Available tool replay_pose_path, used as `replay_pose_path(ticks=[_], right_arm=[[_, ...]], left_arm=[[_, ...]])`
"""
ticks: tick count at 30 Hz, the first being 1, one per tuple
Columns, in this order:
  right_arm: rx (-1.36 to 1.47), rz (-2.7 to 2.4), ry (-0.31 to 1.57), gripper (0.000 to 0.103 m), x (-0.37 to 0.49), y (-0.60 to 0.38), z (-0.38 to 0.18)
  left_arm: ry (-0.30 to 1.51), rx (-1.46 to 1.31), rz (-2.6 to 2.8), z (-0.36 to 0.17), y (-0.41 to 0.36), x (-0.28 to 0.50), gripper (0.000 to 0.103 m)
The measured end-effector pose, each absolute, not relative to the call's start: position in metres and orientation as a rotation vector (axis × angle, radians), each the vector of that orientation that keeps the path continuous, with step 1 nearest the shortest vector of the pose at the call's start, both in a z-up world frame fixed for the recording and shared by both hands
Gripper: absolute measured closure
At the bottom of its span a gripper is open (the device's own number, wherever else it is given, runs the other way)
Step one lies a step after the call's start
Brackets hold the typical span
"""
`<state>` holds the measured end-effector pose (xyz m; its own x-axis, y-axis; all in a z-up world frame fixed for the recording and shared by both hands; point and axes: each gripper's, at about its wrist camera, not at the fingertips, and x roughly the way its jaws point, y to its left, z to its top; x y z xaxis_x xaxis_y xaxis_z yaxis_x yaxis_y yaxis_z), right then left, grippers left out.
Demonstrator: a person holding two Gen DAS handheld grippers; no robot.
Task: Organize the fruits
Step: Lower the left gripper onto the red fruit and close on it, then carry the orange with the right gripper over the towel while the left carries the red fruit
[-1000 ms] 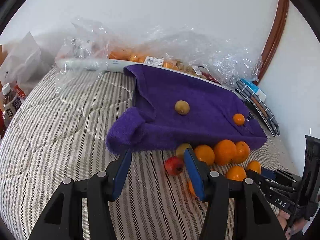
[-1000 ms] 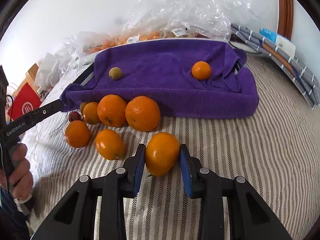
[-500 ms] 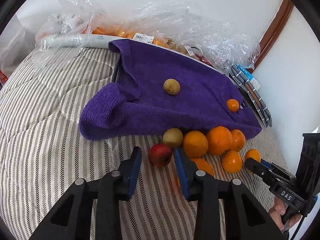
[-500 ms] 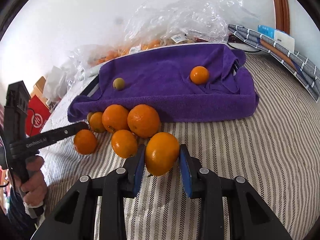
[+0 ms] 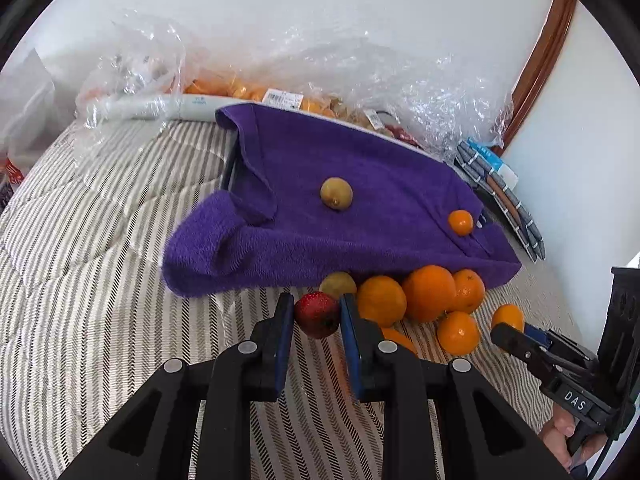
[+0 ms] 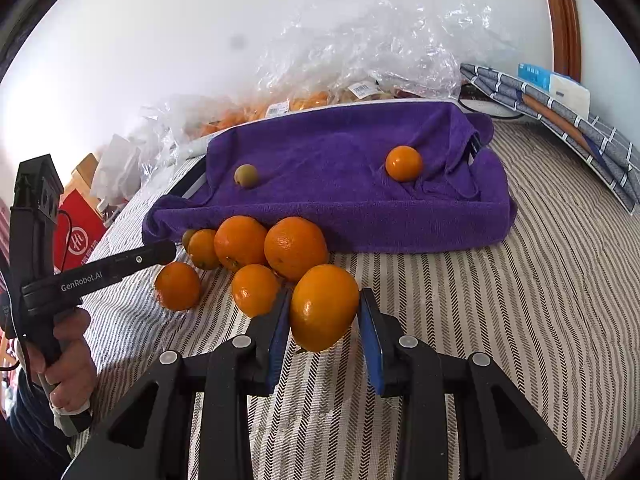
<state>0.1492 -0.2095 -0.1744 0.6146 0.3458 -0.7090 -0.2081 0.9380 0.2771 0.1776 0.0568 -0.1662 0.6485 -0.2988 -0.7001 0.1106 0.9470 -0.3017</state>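
A small red apple (image 5: 318, 316) sits between the blue pads of my left gripper (image 5: 316, 302), which is shut on it just in front of the purple towel (image 5: 380, 176). My right gripper (image 6: 325, 300) is shut on a large orange (image 6: 324, 312), held just above the striped bedcover (image 6: 500, 300). Several loose oranges (image 6: 294, 248) and a greenish fruit (image 5: 338, 284) lie in a cluster along the towel's near edge. On the towel rest a yellow-green fruit (image 5: 336, 193) and a small orange (image 5: 461, 222). The left gripper's tip (image 6: 160, 252) reaches in beside the cluster.
Crumpled clear plastic bags (image 5: 360, 80) with more fruit lie behind the towel against the white wall. Folded striped cloths (image 6: 568, 120) lean at the right by a wooden frame (image 5: 540, 60). A red box (image 6: 78, 232) stands at the bed's left edge.
My left gripper moved up to the red apple and its jaws closed onto it. The right gripper kept the orange and shifted only slightly.
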Motion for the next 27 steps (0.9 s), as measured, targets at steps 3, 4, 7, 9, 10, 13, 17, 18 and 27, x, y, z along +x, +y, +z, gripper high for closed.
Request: replay_pose_path(ticks=[3,4,7,9,10,13,17,18,27], right_arm=[[0.161,0.340,0.824,0.069,0.145,-0.207,-0.171],[0.159,0.344,0.821,0.069,0.144,-0.206,-0.170],[0.169,0.346,0.812,0.069,0.143,-0.208,-0.168],[0.181,0.344,0.803,0.069,0.143,-0.211,-0.167],[0.184,0.342,0.799,0.069,0.142,-0.211,-0.167],[0.192,0.337,0.789,0.069,0.141,-0.213,-0.166],[0.205,0.338,0.783,0.069,0.141,-0.216,-0.165],[0.208,0.338,0.781,0.069,0.141,-0.216,-0.165],[0.236,0.311,0.773,0.069,0.141,-0.224,-0.163]], left_arm=[[0.796,-0.249,-0.221,-0.162,0.061,0.174,0.081],[0.784,-0.251,-0.216,-0.160,0.062,0.172,0.081],[0.753,-0.260,-0.210,-0.156,0.065,0.169,0.081],[0.735,-0.267,-0.204,-0.154,0.067,0.167,0.081],[0.729,-0.269,-0.201,-0.153,0.068,0.167,0.081],[0.724,-0.280,-0.190,-0.152,0.072,0.168,0.081],[0.721,-0.299,-0.182,-0.151,0.076,0.169,0.081],[0.716,-0.302,-0.181,-0.151,0.077,0.168,0.081],[0.663,-0.301,-0.160,-0.143,0.081,0.162,0.081]])
